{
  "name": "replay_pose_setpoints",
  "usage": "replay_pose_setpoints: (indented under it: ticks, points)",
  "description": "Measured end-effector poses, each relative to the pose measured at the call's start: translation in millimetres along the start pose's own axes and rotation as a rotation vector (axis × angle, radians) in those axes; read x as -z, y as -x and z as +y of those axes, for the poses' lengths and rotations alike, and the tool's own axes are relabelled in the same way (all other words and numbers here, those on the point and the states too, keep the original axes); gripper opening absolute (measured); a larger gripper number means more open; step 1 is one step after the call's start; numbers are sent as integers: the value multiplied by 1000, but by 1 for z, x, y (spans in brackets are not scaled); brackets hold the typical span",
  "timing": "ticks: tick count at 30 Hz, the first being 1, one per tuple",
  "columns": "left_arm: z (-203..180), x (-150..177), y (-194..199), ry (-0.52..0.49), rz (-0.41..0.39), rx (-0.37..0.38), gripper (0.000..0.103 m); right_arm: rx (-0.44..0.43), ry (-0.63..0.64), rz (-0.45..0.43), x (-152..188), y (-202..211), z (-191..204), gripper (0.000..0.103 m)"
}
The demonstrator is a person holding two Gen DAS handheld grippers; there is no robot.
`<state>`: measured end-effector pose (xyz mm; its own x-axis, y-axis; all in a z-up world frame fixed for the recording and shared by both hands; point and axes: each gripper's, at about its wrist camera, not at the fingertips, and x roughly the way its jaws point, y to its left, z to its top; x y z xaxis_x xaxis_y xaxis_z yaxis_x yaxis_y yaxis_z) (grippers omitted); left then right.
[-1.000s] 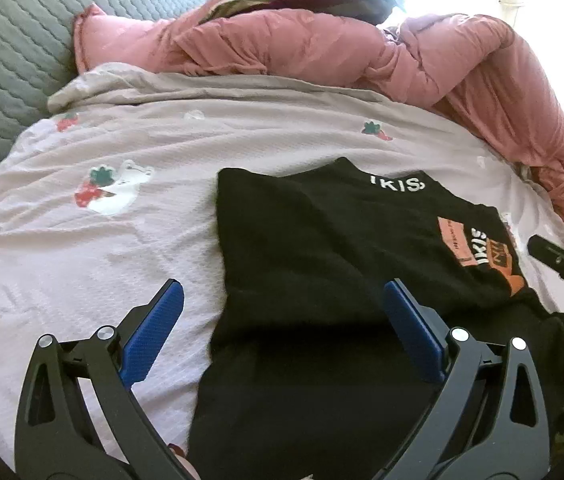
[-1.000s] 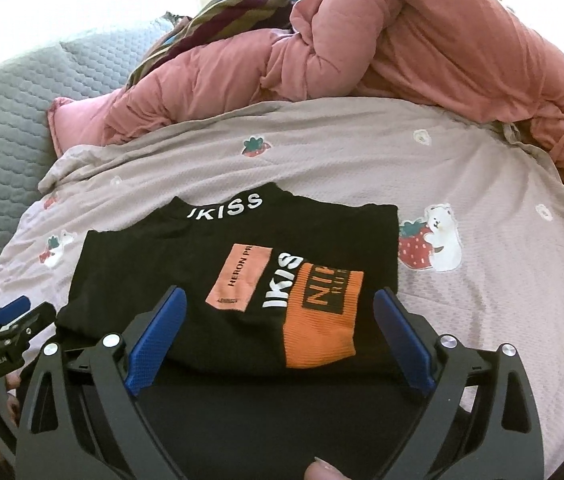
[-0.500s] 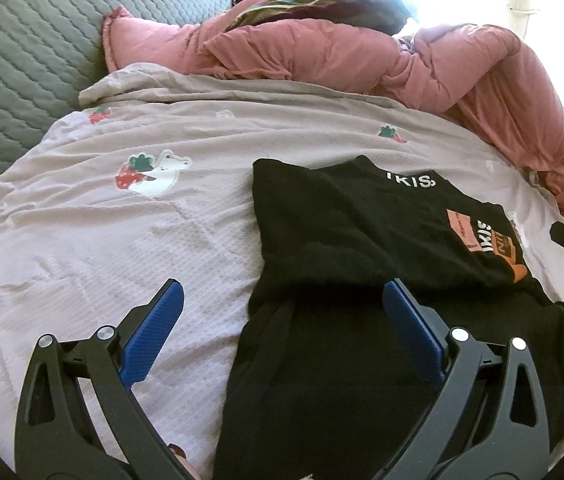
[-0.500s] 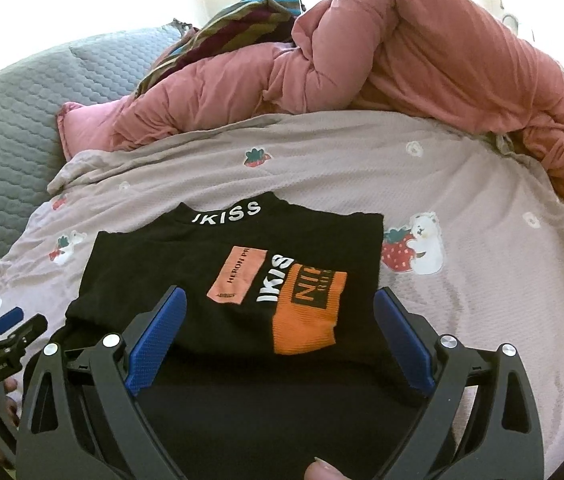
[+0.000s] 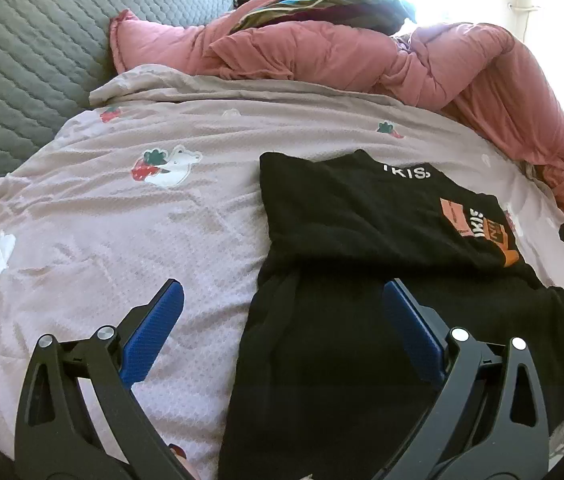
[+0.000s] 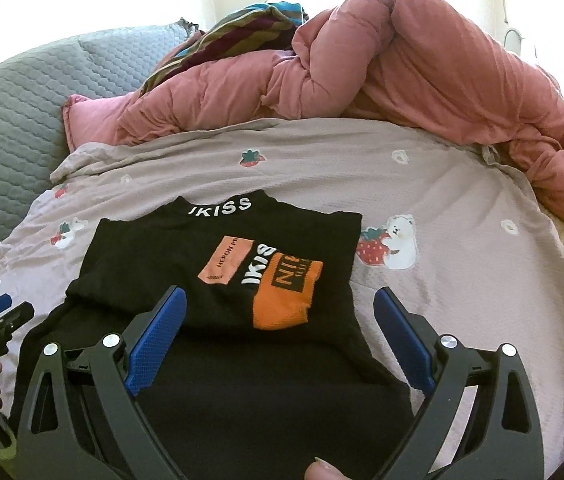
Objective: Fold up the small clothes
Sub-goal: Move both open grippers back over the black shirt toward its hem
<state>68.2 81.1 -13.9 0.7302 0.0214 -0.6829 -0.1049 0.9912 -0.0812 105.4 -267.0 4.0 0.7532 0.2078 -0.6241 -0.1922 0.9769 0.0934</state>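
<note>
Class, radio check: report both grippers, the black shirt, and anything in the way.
Left gripper open, empty. Right gripper open, empty. Black shirt partly folded on the sheet, lower part still spread. Pink duvet heaped beyond, not in the way.

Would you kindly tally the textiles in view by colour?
Black: 1, the T-shirt
Pink: 1, the comforter
Mauve: 1, the printed sheet
Grey: 1, the quilted cover
Striped multicolour: 1, the cloth
Total: 5

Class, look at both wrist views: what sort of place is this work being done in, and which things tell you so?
Most likely a bedroom, with the work done on a bed. A printed bedsheet covers the surface, a bunched pink duvet lies behind the black shirt, and a grey quilted headboard stands at the side.
</note>
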Motion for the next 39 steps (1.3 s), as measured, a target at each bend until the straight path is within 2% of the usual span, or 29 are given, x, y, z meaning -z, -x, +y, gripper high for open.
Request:
replay_pose_setpoints:
  ticks: [24, 39]
  points:
    - [23, 32, 29, -4, 66, -42, 93, 10, 17, 85, 42, 24, -21, 94]
    - [58, 61, 52, 53, 96, -33, 93, 4, 42, 125, 64, 41, -26, 94]
